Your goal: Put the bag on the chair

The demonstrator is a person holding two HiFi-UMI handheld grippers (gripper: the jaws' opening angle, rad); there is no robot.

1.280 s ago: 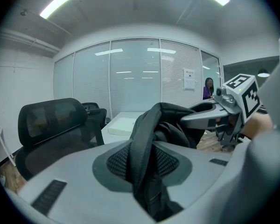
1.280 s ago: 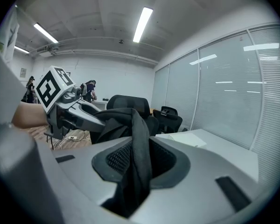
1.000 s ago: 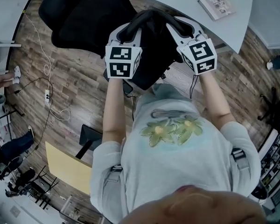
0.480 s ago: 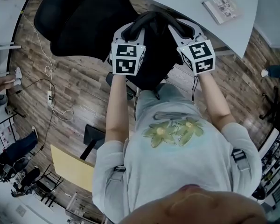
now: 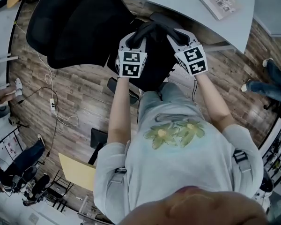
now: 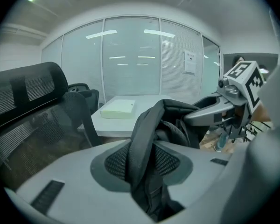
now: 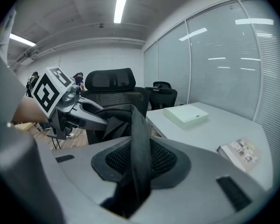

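The black bag (image 5: 155,60) hangs between the two tongs just beside the chair (image 5: 70,25), on the side of its mesh backrest that faces the bench (image 5: 187,1) — whether its bottom touches the seat I cannot tell. The left tongs (image 5: 134,35) are clamped on a strap (image 6: 142,139) of the bag, the webbing running up through the notch between the jaws. Those jaws have just been opening a little, with the strap pinched between them. The right tongs (image 5: 174,31) are closed on strap webbing too, seen in the right gripper view as a dark band rising between their jaws. Both tongs slant down and away from the person, side by side, and the top of the bag arches between their tips. Past the chair, on the bench, lie a pale flat box (image 7: 185,114) and a booklet (image 5: 218,3) — the box nearer the chair. The chair stands on a wooden floor (image 5: 84,93).
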